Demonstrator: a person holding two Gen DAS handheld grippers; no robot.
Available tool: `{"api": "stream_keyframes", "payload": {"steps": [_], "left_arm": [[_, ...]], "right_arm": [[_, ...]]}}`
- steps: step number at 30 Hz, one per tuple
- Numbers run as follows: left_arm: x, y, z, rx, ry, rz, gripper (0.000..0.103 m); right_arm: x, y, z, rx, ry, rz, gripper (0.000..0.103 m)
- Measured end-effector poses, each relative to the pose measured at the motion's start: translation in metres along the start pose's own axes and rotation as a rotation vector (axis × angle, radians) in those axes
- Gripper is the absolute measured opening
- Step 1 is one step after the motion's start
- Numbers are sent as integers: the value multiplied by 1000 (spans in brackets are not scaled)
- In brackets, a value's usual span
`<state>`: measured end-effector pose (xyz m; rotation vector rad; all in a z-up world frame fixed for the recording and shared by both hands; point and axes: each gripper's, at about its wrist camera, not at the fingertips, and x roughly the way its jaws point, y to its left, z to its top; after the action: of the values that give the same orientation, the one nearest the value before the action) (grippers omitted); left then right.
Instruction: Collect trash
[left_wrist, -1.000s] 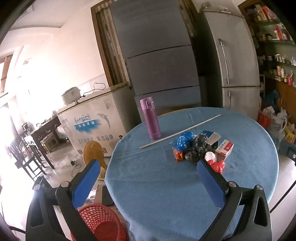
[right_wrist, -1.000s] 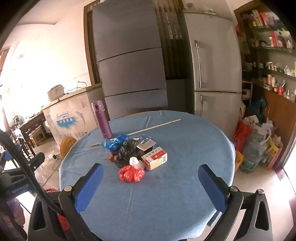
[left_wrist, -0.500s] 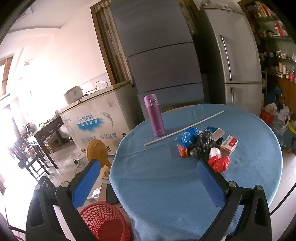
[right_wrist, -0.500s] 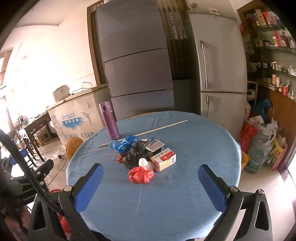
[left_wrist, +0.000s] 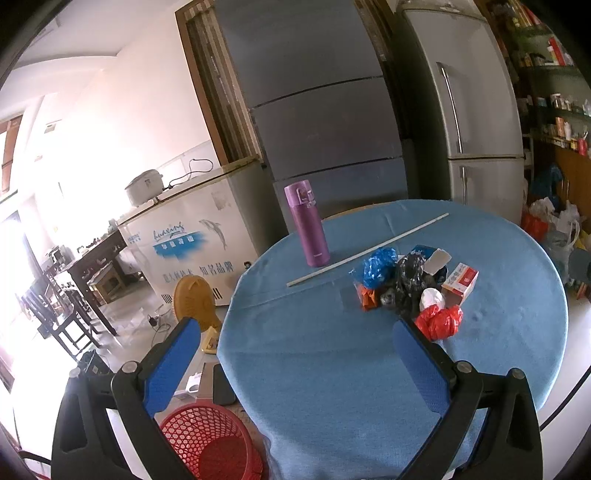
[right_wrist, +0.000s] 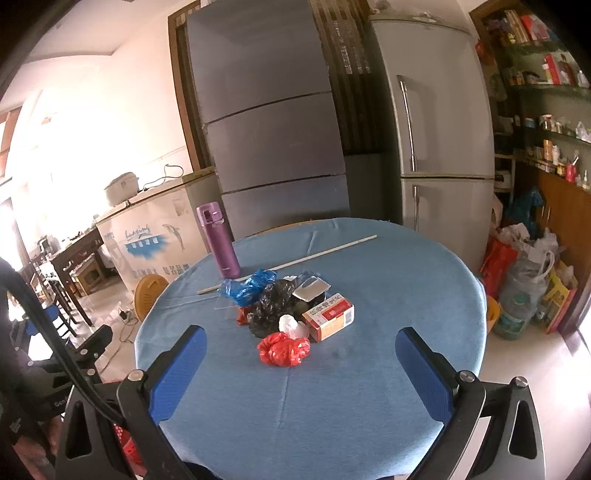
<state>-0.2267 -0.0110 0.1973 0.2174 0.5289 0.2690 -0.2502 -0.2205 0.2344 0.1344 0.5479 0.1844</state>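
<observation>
Left to right: my left claw (left_wrist: 295, 358) hangs wide and empty above a red mesh basket (left_wrist: 210, 439) on the floor beside the blue tabletop (left_wrist: 332, 369). A purple flask (left_wrist: 306, 229) stands upright near the far edge; the trash pile (right_wrist: 284, 310), bags and a small carton, lies mid-tabletop. My right claw (right_wrist: 301, 365) is wide, empty, short of the pile.

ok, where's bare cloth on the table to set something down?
Free: the near half of the table, between the grippers and the red bag; also the right side past the box. Crowded: the trash pile mid-table, with the stick and purple bottle behind it.
</observation>
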Motion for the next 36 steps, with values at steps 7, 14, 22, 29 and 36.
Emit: {"api": "stream_keyframes", "payload": {"steps": [7, 14, 22, 29, 36], "left_arm": [[10, -4, 0, 11, 34, -37, 103], [50, -19, 0, 14, 153, -219, 103], [117, -70, -4, 45, 261, -378, 103], [175, -129, -9, 137, 322, -557, 103], [218, -160, -11, 162, 384, -661, 84]], "right_arm": [[9, -9, -1, 15, 10, -13, 103], [38, -42, -7, 67, 54, -61, 103], [83, -97, -23, 214, 128, -43, 103], [157, -144, -28, 425, 275, 122, 102], [243, -143, -7, 545, 436, 211, 101]]}}
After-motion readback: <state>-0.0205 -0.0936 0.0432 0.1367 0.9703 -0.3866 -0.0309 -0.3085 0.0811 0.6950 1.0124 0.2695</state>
